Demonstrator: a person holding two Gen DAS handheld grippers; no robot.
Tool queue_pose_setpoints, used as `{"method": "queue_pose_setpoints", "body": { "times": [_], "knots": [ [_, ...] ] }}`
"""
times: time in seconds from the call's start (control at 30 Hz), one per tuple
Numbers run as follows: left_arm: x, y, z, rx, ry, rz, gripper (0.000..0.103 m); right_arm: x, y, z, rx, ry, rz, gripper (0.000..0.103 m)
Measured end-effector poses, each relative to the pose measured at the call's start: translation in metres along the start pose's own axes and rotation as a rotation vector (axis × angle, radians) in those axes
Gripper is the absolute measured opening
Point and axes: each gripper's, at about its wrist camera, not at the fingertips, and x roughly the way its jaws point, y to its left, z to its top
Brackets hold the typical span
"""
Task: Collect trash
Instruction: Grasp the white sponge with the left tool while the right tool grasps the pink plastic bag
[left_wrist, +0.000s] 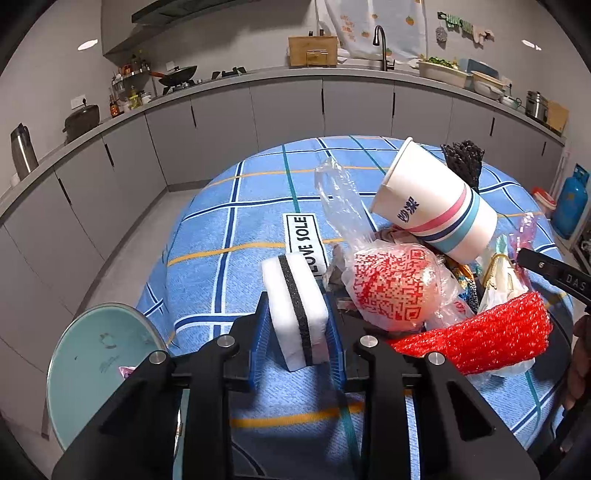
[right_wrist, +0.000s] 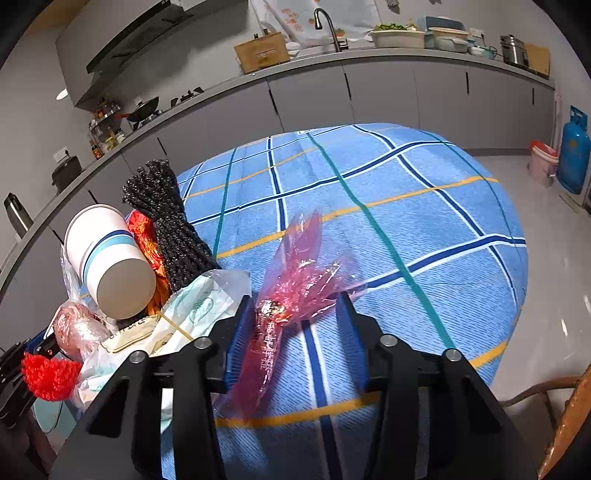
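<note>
Two grippers work our table: the left gripper clamps a sponge just left of the trash pile, while the right gripper, jaws apart, straddles a pink wrapper lying near-to-far, right of the pile.

A home kitchen: grey cabinets under a long worktop, with a wok on the gas hob, a sink faucet and a range hood.
</note>
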Motion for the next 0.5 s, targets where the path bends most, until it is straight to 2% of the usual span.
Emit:
{"method": "queue_pose_setpoints", "body": {
  "times": [0.33, 0.5],
  "knots": [
    [0.001, 0.005, 0.001, -0.031, -0.03, 0.048, 0.027, 0.014, 0.007, -0.001, 0.0, 0.05, 0.02, 0.04],
    [0.002, 0.002, -0.002, -0.036, -0.037, 0.06, 0.027, 0.017, 0.008, -0.001, -0.015, 0.061, 0.015, 0.034]
  ]
}}
